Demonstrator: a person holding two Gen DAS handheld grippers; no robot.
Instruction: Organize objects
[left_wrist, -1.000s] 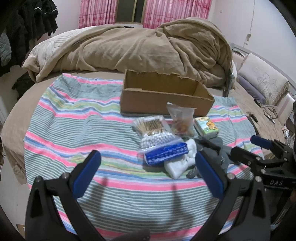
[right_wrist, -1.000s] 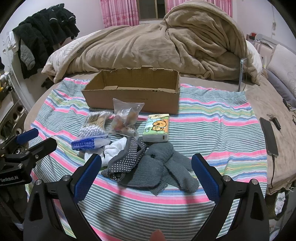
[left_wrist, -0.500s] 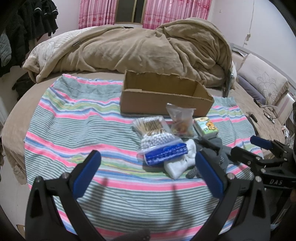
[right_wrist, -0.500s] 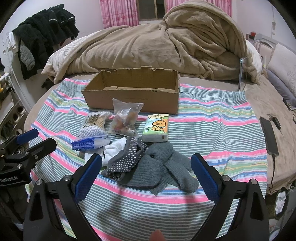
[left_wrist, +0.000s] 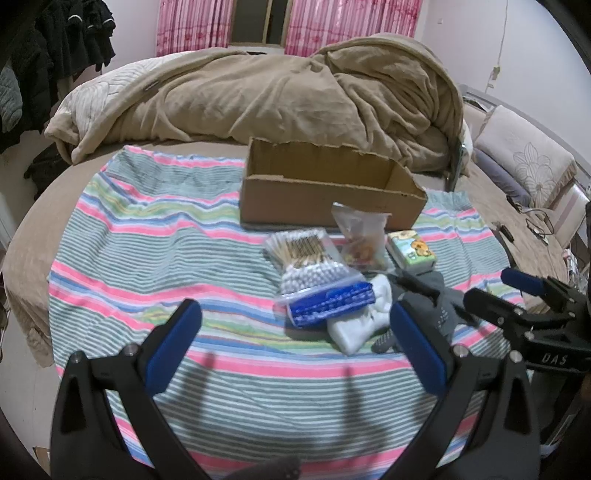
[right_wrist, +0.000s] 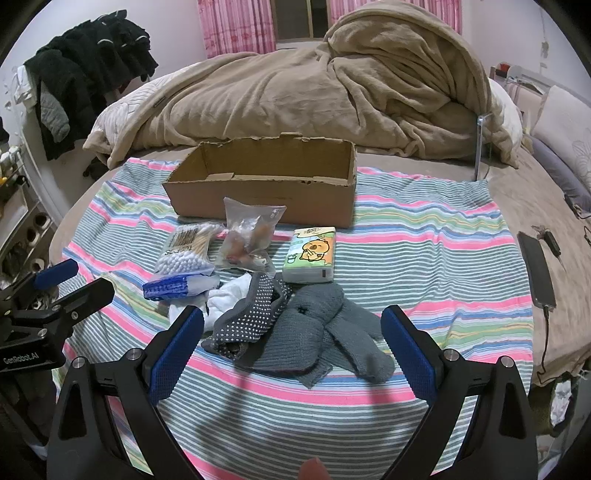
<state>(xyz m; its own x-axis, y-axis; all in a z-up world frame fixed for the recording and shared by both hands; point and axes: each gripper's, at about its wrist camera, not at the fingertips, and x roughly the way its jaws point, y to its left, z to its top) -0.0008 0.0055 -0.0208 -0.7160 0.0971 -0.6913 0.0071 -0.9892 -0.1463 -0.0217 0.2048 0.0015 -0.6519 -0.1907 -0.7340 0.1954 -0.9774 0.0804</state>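
Note:
An open cardboard box (left_wrist: 325, 192) (right_wrist: 258, 184) stands on a striped cloth (left_wrist: 147, 258). In front of it lie a bag of cotton swabs (left_wrist: 306, 258) (right_wrist: 188, 251), a clear bag of small items (left_wrist: 360, 240) (right_wrist: 251, 236), a tissue pack (left_wrist: 410, 251) (right_wrist: 312, 254), a blue packet (left_wrist: 330, 302) (right_wrist: 168, 288), a white sock (left_wrist: 358, 325), dotted grey socks (right_wrist: 247, 314) and grey knit gloves (right_wrist: 321, 336). My left gripper (left_wrist: 295, 350) is open, short of the pile. My right gripper (right_wrist: 291, 350) is open, just before the gloves.
A rumpled tan blanket (left_wrist: 258, 92) fills the bed behind the box. A phone with a cable (right_wrist: 537, 269) lies on the right. Dark clothes (right_wrist: 92, 66) hang at the left. Pillows (left_wrist: 524, 162) lie at the far right.

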